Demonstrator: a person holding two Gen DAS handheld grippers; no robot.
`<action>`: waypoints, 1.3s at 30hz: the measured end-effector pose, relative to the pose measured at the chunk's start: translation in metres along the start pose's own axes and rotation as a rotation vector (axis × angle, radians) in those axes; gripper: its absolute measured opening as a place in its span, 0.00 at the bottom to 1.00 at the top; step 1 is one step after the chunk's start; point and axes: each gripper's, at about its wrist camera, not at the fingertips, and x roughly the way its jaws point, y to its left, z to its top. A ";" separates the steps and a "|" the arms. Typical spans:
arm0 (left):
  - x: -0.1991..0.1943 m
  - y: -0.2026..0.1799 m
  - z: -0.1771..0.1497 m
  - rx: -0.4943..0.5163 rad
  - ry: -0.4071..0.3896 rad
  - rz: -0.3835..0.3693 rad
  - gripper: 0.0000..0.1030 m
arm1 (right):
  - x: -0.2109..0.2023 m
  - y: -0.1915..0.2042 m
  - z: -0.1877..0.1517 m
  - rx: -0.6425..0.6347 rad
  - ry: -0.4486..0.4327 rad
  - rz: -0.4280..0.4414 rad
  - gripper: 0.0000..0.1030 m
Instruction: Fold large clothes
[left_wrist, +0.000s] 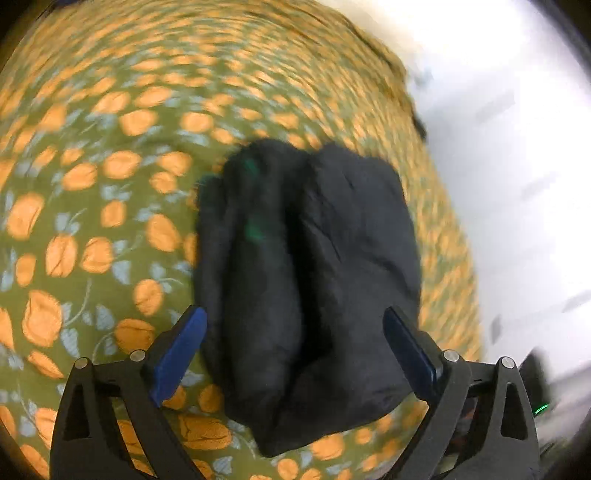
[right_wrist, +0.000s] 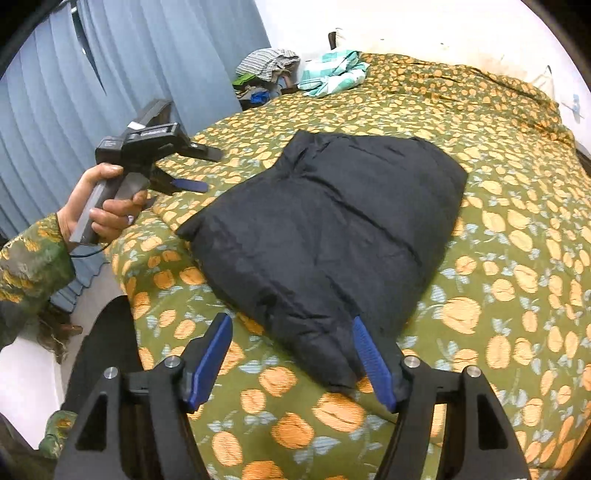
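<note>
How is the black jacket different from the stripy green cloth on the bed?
The black jacket is folded into a neat, puffy block; the green cloth is crumpled in a loose heap. The jacket is plain and dark; the cloth is pale with stripes. The jacket lies near the grippers; the cloth sits far off by the wall. Both rest on the flowered bedspread.

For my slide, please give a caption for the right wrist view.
Folded black jacket on a floral bedspread, right gripper open near its corner, left gripper open beyond.
</note>
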 end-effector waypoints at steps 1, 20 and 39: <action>0.005 -0.009 -0.002 0.046 0.012 0.042 0.93 | 0.001 0.003 0.001 0.001 -0.005 0.007 0.67; 0.114 0.069 -0.010 -0.139 0.259 -0.159 1.00 | 0.055 -0.130 -0.014 0.550 0.066 0.215 0.69; 0.076 0.032 -0.040 -0.141 0.002 -0.220 0.67 | 0.050 -0.096 0.043 0.287 -0.057 0.331 0.69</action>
